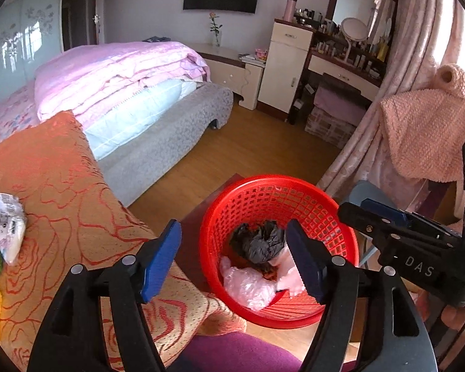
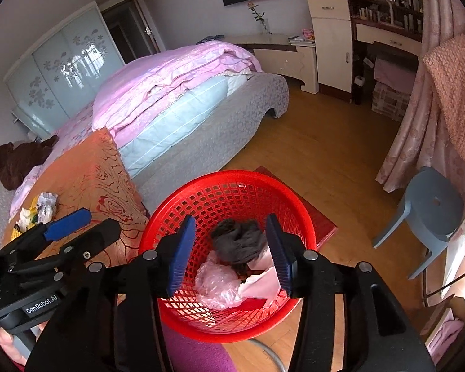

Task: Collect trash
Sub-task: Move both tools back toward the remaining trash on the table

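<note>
Trash already fills the red basket (image 1: 331, 217) at lower centre; left gripper (image 1: 234, 259) gapes empty above it, a wrapper (image 1: 7, 226) waits far left. Right view: right gripper (image 2: 231, 254) likewise parted over basket, empty

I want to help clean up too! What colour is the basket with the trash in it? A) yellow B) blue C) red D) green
C: the basket under both tongs is bright red plastic mesh, with a dark crumpled bag and clear plastic lying inside it.
</note>
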